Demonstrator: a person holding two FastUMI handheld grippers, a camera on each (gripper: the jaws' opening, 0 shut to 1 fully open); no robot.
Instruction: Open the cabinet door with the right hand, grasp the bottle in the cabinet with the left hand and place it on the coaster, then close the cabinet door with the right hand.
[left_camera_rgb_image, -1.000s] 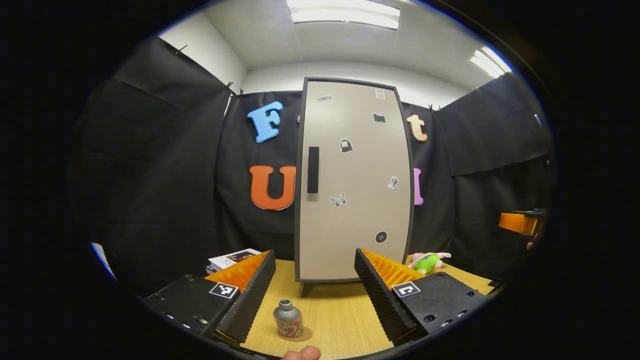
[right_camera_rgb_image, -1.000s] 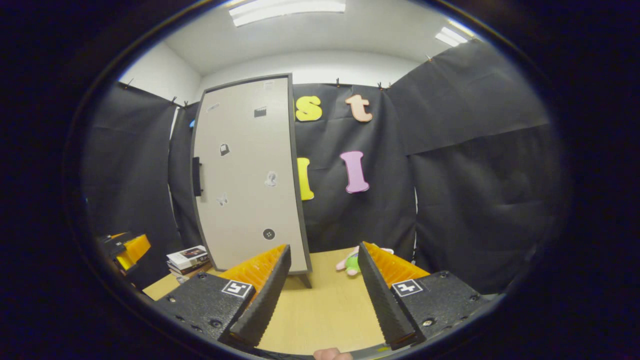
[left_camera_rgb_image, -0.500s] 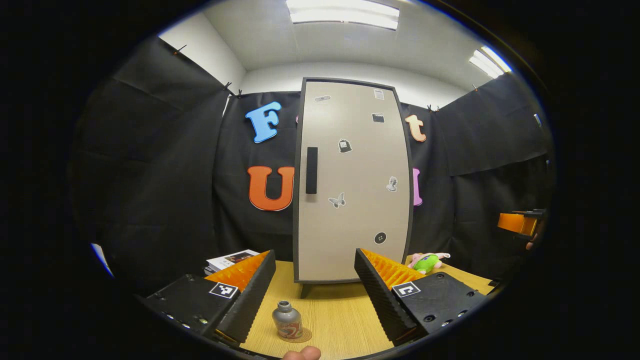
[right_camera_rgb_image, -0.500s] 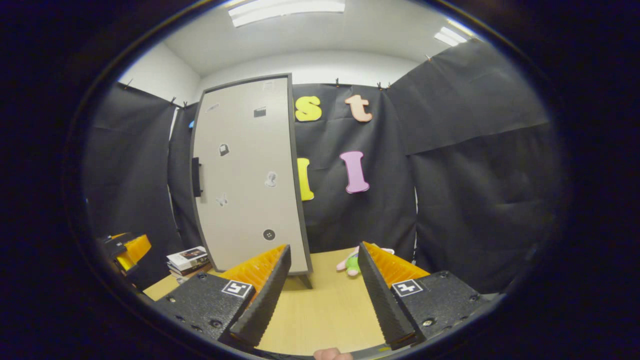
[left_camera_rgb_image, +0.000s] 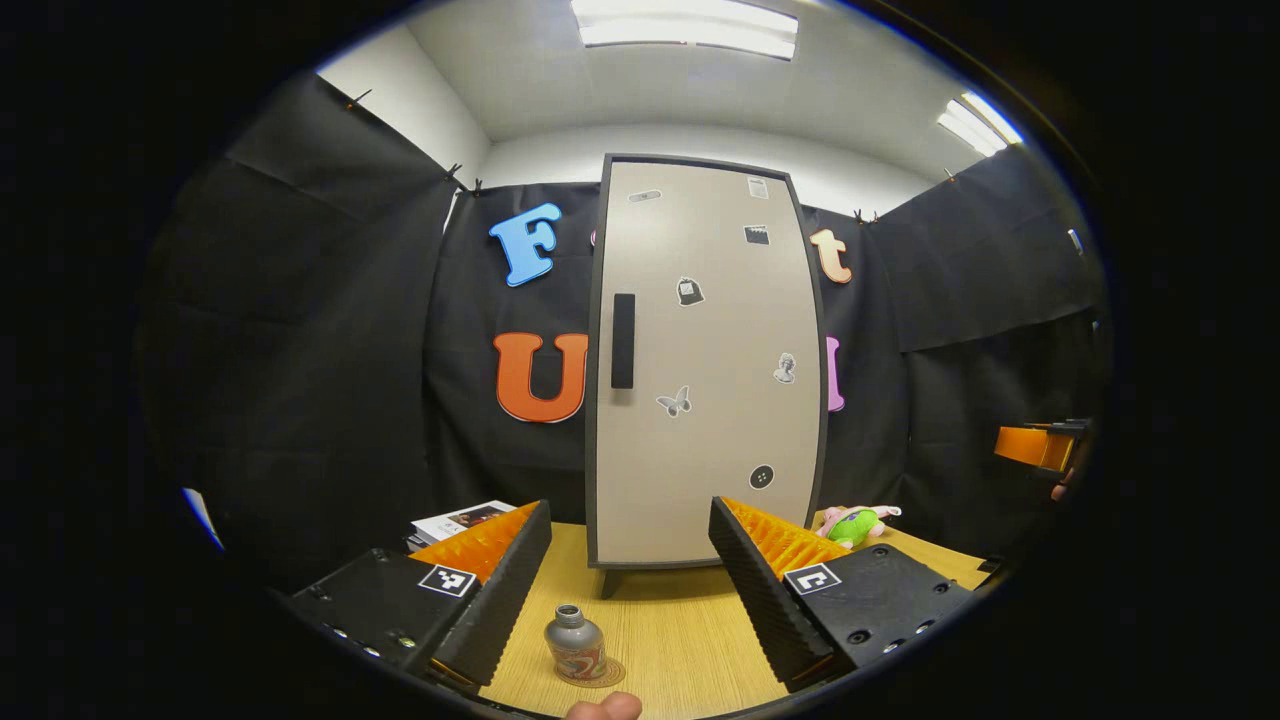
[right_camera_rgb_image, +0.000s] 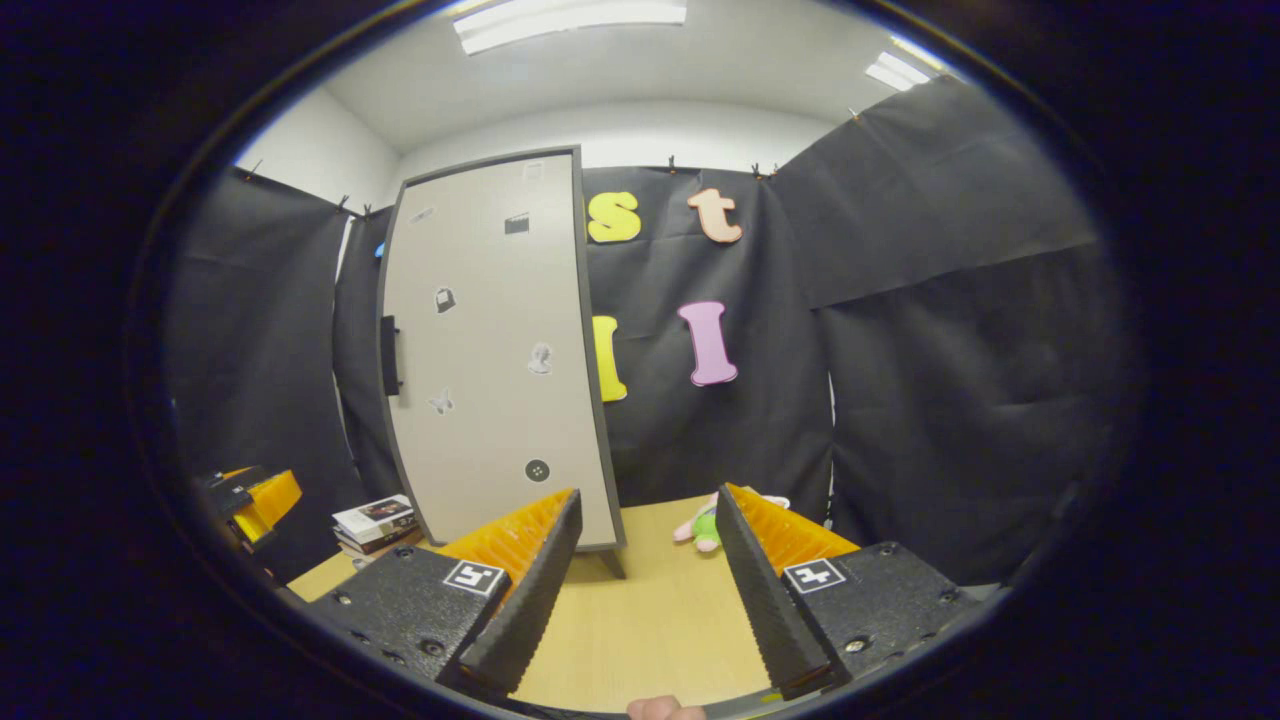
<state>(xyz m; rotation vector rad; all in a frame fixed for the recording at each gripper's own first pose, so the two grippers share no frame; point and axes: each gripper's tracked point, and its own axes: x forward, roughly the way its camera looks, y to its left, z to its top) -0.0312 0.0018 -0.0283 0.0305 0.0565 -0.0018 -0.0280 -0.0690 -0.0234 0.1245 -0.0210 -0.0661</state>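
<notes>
Right gripper (right_camera_rgb_image: 640, 560) sat with fingers spread over bare table (right_camera_rgb_image: 650, 620); cabinet door (right_camera_rgb_image: 490, 350) closed ahead-left, books (right_camera_rgb_image: 375, 520) beside it, plush toy (right_camera_rgb_image: 705, 525) behind.

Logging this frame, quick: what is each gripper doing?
Left gripper: open, holding nothing.
Right gripper: open, holding nothing.

Left gripper view: low over table (left_camera_rgb_image: 670, 640), faces cabinet door (left_camera_rgb_image: 705, 360) head-on at 12 o'clock, moderately near; own left claw (left_camera_rgb_image: 630, 575) at 6 o'clock.

Right gripper view: low over table (right_camera_rgb_image: 650, 620), faces booth wall, cabinet door (right_camera_rgb_image: 490, 350) oblique at 10 o'clock; own right claw (right_camera_rgb_image: 645, 570) at 6 o'clock.

Shared: cabinet door, table, books (left_camera_rgb_image: 460, 520) (right_camera_rgb_image: 375, 520), plush toy (left_camera_rgb_image: 855, 523) (right_camera_rgb_image: 700, 527).
</notes>
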